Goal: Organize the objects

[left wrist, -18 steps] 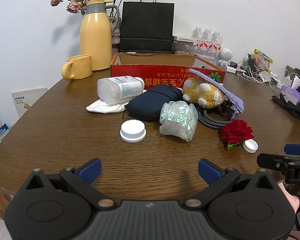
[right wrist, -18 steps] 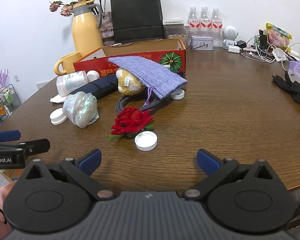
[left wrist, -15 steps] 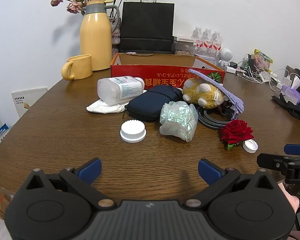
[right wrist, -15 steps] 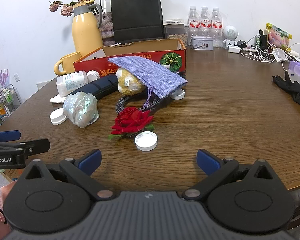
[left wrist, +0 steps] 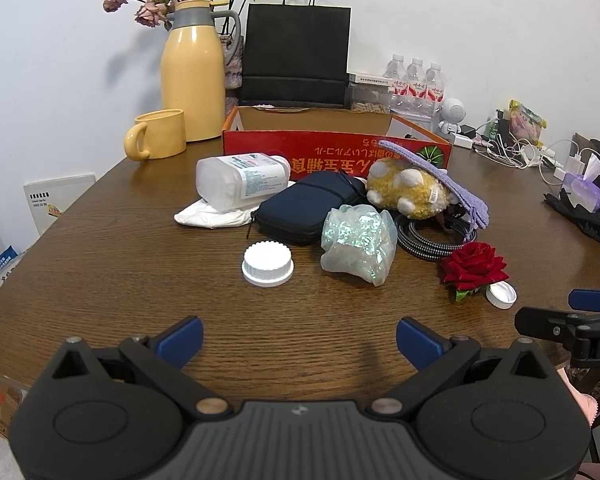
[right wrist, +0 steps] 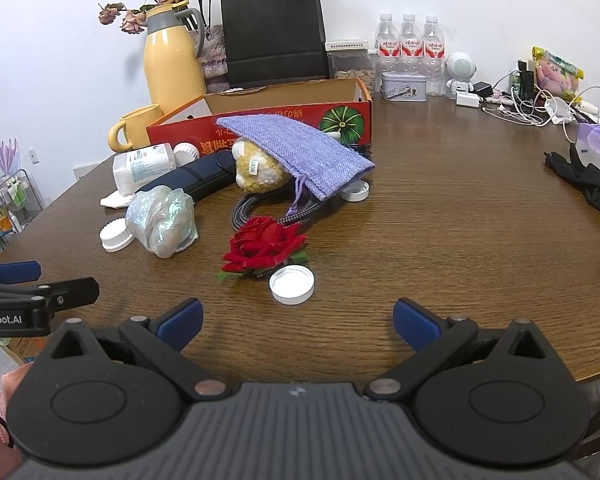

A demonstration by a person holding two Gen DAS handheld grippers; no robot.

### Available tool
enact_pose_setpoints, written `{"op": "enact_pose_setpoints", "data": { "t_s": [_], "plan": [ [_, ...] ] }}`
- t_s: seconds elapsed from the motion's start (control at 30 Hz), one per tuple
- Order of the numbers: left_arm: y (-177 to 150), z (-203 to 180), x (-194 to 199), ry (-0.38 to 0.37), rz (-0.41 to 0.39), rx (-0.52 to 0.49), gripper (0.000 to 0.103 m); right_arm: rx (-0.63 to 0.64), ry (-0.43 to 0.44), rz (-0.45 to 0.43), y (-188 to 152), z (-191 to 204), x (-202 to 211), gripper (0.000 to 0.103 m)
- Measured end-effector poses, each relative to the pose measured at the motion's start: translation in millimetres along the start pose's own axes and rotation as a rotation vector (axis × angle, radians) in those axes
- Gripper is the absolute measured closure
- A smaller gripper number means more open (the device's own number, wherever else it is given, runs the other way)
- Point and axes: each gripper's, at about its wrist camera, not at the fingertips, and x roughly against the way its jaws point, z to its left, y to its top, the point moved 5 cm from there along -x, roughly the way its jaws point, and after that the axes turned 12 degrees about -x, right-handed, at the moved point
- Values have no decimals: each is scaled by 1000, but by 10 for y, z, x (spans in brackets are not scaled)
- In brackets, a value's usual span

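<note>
A pile of loose items lies before an open red cardboard box [left wrist: 336, 148] [right wrist: 260, 120]: a white bottle [left wrist: 242, 180] on its side, a navy pouch [left wrist: 308, 208], an iridescent bag [left wrist: 358, 244] [right wrist: 162, 220], a yellow plush toy [left wrist: 410, 194], a purple knit pouch [right wrist: 296, 152], a coiled cable [left wrist: 424, 242], a red rose [left wrist: 472, 266] [right wrist: 264, 246] and white caps [left wrist: 267, 263] [right wrist: 292, 284]. My left gripper [left wrist: 298, 340] hovers open near the table's front edge, short of the large cap. My right gripper [right wrist: 296, 324] is open too, just short of the small cap and rose.
A yellow thermos [left wrist: 192, 80], yellow mug [left wrist: 156, 134], black paper bag [left wrist: 298, 52] and water bottles [left wrist: 416, 80] stand behind the box. Chargers and cables [right wrist: 516, 108] and a black cloth [right wrist: 588, 180] lie at the right. The brown table [right wrist: 440, 220] is bare at right of the pile.
</note>
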Motion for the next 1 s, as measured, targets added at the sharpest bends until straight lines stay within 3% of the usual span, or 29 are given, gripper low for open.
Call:
{"op": "enact_pose_setpoints", "data": {
  "t_s": [1.0],
  "plan": [
    [-8,23,-7,0,3,4,0,-2,-1,1,-9,-7,-15,0]
  ]
}}
